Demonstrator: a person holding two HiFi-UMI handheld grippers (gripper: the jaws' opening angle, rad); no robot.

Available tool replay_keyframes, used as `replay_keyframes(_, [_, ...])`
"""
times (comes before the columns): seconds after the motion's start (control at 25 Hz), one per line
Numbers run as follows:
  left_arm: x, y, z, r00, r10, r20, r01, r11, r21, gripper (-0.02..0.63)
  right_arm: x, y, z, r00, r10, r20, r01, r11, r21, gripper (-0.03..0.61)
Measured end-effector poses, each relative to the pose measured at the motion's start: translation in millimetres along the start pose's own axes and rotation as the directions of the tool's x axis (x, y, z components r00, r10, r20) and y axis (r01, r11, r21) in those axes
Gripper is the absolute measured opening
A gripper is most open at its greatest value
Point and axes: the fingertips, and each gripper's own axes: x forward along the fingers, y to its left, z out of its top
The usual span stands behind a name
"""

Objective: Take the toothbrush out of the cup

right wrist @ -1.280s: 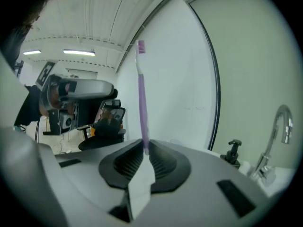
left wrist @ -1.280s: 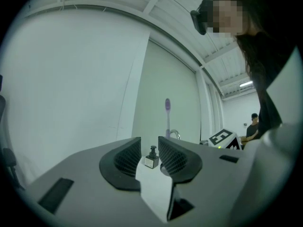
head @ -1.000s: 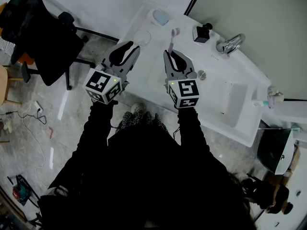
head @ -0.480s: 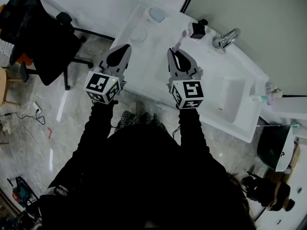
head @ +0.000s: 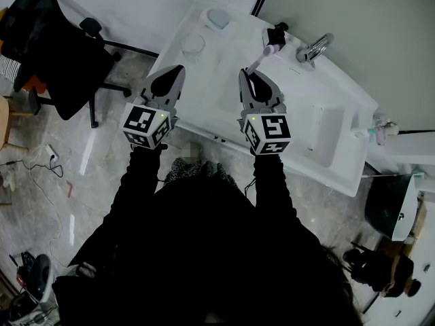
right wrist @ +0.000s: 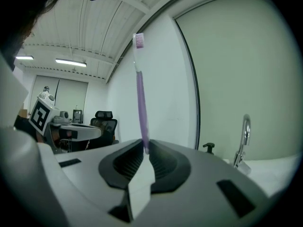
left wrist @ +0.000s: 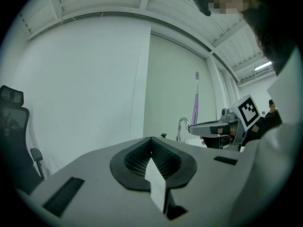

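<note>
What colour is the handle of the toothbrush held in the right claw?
The toothbrush handle is purple, clearest in the right gripper view.

Toothbrush (right wrist: pixel 140 103) handle end hidden inside right tongs (right wrist: pixel 143 149).

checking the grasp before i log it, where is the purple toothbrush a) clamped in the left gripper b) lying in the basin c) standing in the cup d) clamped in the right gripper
d: the right gripper has its jaws closed on the handle of the purple toothbrush, which stands upright above them; the left gripper is shut on nothing.
</note>
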Motion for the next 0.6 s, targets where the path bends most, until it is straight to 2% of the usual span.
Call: replay_keyframes(0.6, [-23, -21, 0, 1.000, 0.009, -0.011, -0.009, 1.000, 0.019, 0.008, -27, 12, -7, 0.999, 0.002, -0.033, -0.002, 1.000, 0.011, 0.037])
